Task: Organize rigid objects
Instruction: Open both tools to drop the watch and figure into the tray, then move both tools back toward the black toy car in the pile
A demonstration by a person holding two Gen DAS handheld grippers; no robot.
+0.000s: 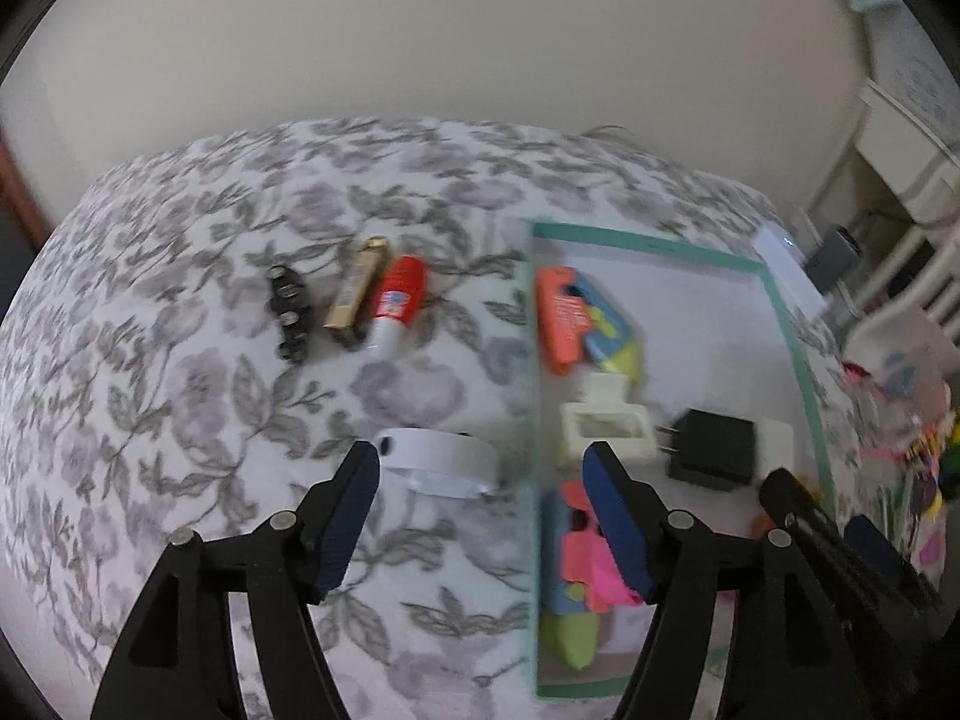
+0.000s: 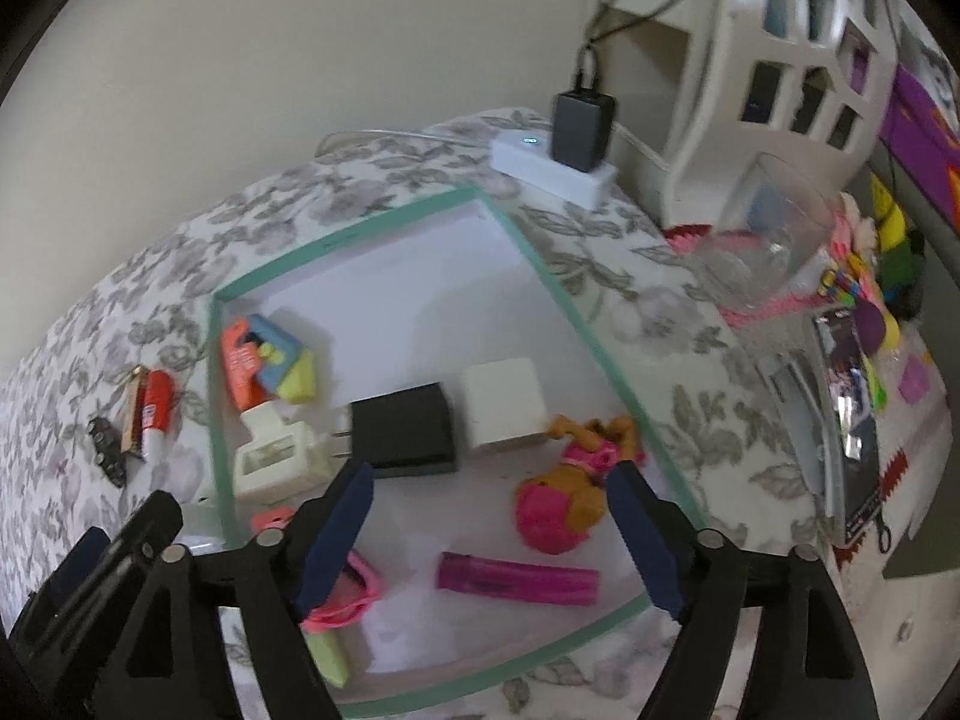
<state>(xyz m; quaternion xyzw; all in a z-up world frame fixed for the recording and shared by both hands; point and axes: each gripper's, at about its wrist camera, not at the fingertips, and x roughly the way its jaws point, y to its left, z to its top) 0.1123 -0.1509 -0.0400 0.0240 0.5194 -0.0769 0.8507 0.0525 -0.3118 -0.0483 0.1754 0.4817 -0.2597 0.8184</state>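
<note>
A shallow green-rimmed box lid (image 2: 543, 270) lies on a floral bedspread and holds a black charger (image 2: 408, 429), a white charger (image 2: 504, 402), a cream clip (image 2: 276, 459), a pink-and-brown toy dog (image 2: 570, 495), a magenta lighter (image 2: 516, 585) and colourful toys (image 2: 264, 363). My right gripper (image 2: 489, 531) is open and empty above the box. My left gripper (image 1: 483, 516) is open and empty, just in front of a white band (image 1: 441, 459) on the bedspread. Further left lie a black hair clip (image 1: 291, 312), a gold tube (image 1: 357, 294) and a red-capped glue bottle (image 1: 399, 303).
A white power strip (image 2: 552, 165) with a black adapter (image 2: 582, 129) sits behind the box. A clear plastic container (image 2: 774, 240), a white shelf unit (image 2: 798, 60) and colourful clutter (image 2: 864, 312) stand at the right.
</note>
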